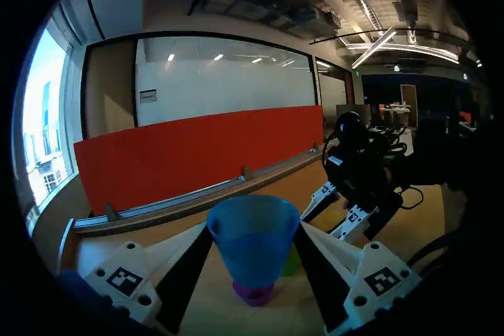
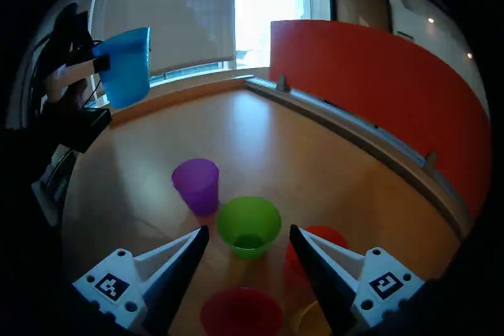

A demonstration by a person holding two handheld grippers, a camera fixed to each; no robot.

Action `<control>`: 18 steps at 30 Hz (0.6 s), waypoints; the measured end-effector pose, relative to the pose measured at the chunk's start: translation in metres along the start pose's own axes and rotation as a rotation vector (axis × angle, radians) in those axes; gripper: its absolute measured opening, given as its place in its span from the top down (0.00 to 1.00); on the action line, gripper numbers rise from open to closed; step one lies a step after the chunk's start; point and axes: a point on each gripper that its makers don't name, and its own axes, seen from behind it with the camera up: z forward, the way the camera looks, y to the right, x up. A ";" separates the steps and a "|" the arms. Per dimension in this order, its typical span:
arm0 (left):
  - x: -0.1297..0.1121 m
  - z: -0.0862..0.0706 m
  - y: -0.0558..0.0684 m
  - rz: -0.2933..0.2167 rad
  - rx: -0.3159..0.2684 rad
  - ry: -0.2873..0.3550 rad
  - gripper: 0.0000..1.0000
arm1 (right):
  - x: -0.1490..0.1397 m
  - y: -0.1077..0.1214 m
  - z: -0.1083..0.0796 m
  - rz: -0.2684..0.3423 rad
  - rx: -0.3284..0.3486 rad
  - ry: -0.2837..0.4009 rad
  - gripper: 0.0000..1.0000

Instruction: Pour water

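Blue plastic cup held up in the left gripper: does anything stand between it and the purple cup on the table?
Nothing visible does. The blue plastic cup, clamped in the left gripper, hangs above the wooden table, with open air down to the purple plastic cup. The open right gripper sits by the green plastic cup, aside.

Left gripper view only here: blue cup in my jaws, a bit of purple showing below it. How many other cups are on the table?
Observer: Five, seen from the right gripper view: a purple cup, a green cup, a red cup, an orange-red cup and a yellow cup. They are grouped on the table.
Operator: Is the right gripper holding any of them?
Observer: No. The right gripper has its jaws open, and the green cup sits ahead between them, untouched.
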 end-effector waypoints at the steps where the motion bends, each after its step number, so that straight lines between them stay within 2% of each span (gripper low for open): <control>1: 0.000 0.000 0.000 0.000 0.000 0.000 0.14 | -0.001 0.000 0.002 -0.001 0.001 -0.004 0.01; 18: -0.003 -0.002 -0.005 -0.003 0.003 -0.002 0.14 | -0.006 0.003 0.030 -0.011 -0.002 -0.054 0.01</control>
